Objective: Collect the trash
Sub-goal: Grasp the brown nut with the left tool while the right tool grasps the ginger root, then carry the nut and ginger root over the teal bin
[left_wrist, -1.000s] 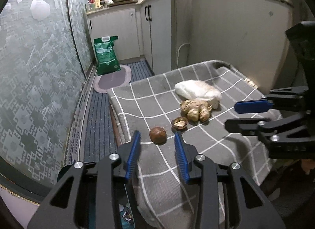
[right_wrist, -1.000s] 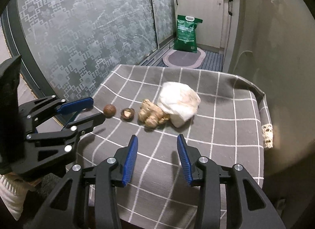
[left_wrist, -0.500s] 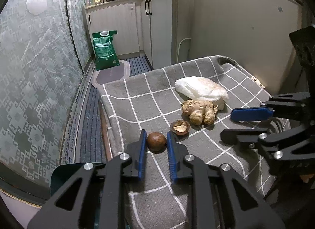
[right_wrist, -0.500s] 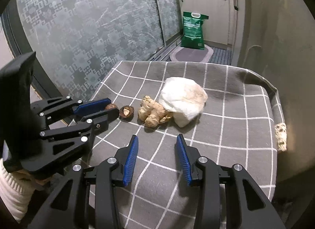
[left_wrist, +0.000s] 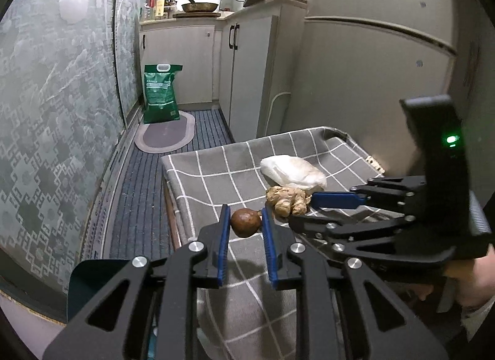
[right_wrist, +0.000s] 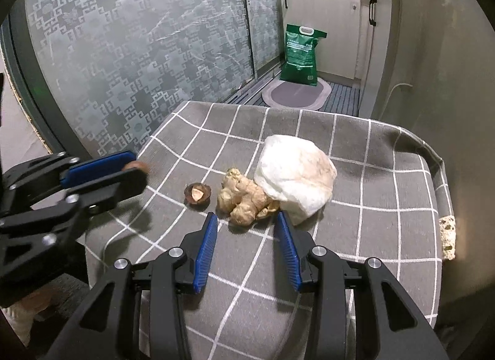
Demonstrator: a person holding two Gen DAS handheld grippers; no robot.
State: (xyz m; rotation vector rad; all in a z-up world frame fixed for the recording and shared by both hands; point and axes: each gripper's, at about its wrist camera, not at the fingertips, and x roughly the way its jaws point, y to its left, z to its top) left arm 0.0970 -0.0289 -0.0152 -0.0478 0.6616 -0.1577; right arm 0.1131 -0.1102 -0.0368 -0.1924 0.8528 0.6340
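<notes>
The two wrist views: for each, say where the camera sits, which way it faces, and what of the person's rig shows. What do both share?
Left wrist: on the left gripper, facing the kitchen over the round nut it grips; right gripper alongside.
Right wrist: on the open right gripper, facing the ginger root; left gripper at left.
Shared: ginger, white bag, checked cloth.

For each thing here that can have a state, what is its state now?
Left gripper: shut on the nut.
Nut: whole, held between the pads.
Right gripper: open, nearing the ginger.
Ginger: lying on the cloth.
Shell: cracked open, on the cloth.
Bag: crumpled, touching the ginger.
</notes>
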